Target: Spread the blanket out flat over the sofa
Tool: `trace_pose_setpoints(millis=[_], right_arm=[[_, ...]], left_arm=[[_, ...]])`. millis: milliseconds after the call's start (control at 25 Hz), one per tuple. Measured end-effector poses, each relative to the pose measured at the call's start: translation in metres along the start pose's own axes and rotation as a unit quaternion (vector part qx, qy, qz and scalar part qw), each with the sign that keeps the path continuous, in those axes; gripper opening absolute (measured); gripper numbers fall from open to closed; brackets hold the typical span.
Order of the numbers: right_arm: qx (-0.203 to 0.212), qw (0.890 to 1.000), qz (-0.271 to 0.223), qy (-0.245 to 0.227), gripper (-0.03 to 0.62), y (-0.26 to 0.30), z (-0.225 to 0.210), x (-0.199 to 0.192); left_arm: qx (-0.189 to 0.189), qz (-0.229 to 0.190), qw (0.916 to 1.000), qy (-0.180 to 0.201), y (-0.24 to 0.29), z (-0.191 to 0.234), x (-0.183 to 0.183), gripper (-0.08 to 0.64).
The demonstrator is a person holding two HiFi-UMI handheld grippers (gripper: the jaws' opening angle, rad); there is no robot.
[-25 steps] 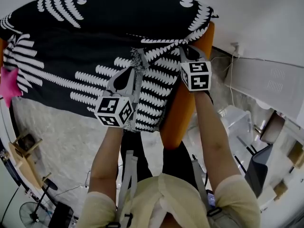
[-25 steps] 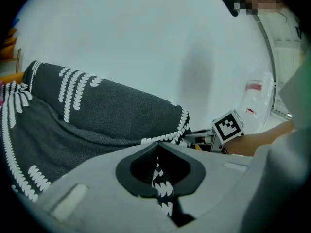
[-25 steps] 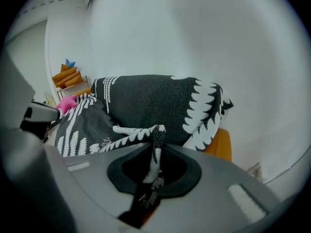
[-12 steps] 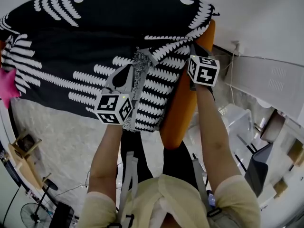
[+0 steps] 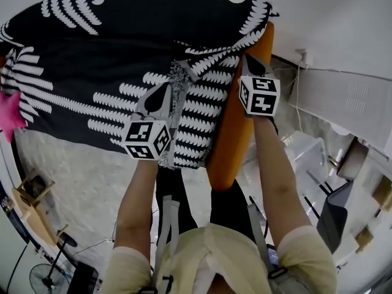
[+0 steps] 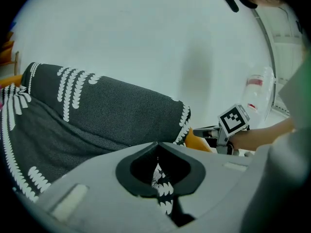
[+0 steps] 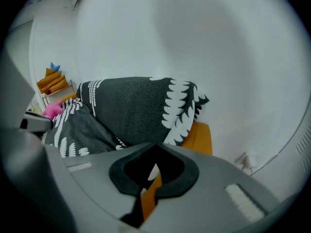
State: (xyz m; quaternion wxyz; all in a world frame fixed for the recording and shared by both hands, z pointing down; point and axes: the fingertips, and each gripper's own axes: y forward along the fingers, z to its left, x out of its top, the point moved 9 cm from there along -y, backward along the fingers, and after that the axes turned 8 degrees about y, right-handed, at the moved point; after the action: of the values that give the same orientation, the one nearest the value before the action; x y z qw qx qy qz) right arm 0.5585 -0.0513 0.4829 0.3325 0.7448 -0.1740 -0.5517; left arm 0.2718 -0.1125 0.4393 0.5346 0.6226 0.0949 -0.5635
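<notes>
A black blanket with white leaf print lies over the orange sofa, covering the seat and backrest. A bunched fold rises in the middle where my left gripper is shut on it; the printed fabric shows pinched between its jaws. My right gripper hovers at the blanket's right edge, above the bare orange arm. Its jaws are shut, and only orange sofa and a sliver of white show through the gap.
A pink star cushion sits at the sofa's left end. A white wall unit and a clear plastic bin stand to the right. A wooden stand and a fan are on the floor at the left.
The right gripper shifted slightly right and up along the blanket's right edge, then back a little. The blanket's right corner sits a bit higher. The left gripper kept its hold in place.
</notes>
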Motion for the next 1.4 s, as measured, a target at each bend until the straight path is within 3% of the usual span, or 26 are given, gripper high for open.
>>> trace_pose_setpoints(millis=[80, 200, 280, 560, 800, 1200, 1400], right_arm=[[-0.012, 1.0, 0.005, -0.005, 0.005, -0.007, 0.021, 0.003], [-0.08, 0.996, 0.026, -0.028, 0.005, -0.048, 0.06, 0.016], [-0.096, 0.994, 0.038, -0.041, 0.005, -0.062, 0.089, 0.021], [-0.079, 0.995, 0.045, -0.047, 0.006, -0.058, 0.129, 0.003], [-0.078, 0.994, 0.064, -0.039, 0.057, -0.04, 0.154, -0.015], [-0.095, 0.992, 0.077, 0.013, 0.159, -0.008, 0.174, -0.063], [-0.1, 0.988, 0.104, 0.046, 0.177, 0.012, 0.189, -0.074]], left_arm=[[-0.012, -0.001, 0.9999, -0.008, -0.01, 0.017, 0.0, 0.0], [-0.077, -0.009, 0.9961, -0.044, -0.03, 0.045, 0.001, 0.0], [-0.095, -0.012, 0.9939, -0.056, -0.047, 0.062, 0.002, 0.0], [-0.083, -0.01, 0.9951, -0.052, -0.063, 0.07, -0.009, 0.0], [-0.078, -0.003, 0.9952, -0.06, -0.064, 0.085, -0.021, 0.0], [-0.05, 0.002, 0.9956, -0.08, -0.072, 0.113, -0.068, 0.001], [-0.047, 0.013, 0.9937, -0.101, -0.078, 0.13, -0.085, 0.0]])
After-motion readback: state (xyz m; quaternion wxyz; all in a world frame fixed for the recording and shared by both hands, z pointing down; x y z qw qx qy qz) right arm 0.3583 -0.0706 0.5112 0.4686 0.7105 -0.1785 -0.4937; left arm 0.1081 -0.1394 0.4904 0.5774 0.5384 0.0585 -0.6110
